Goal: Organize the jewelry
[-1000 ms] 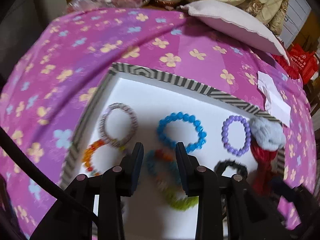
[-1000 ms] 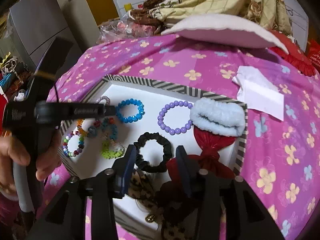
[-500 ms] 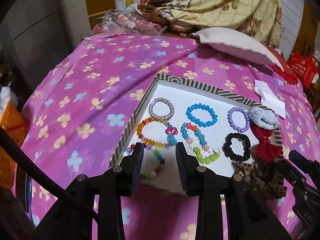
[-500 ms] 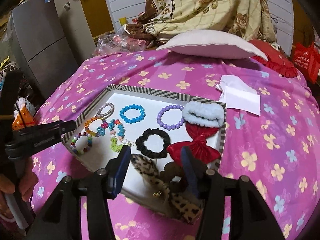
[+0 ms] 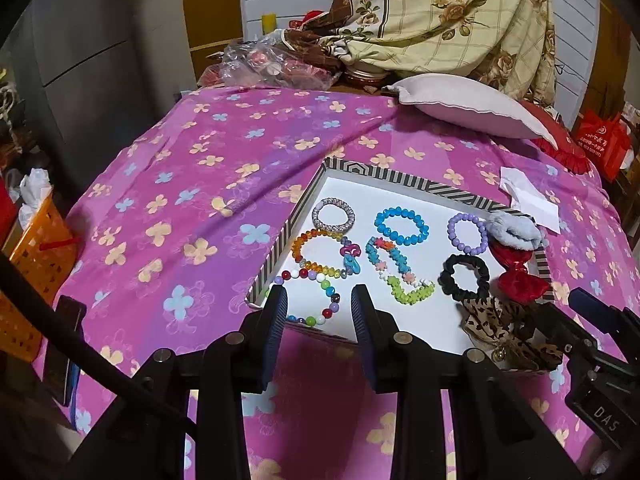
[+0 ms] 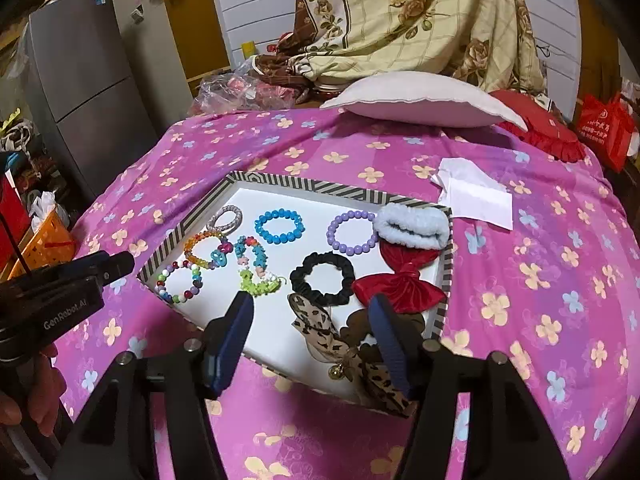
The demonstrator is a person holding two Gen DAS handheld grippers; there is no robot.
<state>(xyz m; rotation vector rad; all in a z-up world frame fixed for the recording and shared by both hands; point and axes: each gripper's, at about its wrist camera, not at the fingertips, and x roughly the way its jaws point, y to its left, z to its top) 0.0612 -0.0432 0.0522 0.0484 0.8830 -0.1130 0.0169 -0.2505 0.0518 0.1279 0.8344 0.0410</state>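
Both my grippers hang empty above the jewelry tray on the bed.

Left wrist: my left gripper [image 5: 319,306] has its fingers parted, nothing between them, above the striped tray [image 5: 404,179] of bracelets.
Right wrist: my right gripper [image 6: 311,312] has just been opening, fingers wide and empty, over the leopard bow [image 6: 320,330].

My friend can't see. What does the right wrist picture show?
A striped-rim white tray on a pink flowered bedspread holds beaded bracelets, a black fabric scrunchie and a red velvet bow. The right tongs hang open and empty above its near edge, beside a leopard-print bow.
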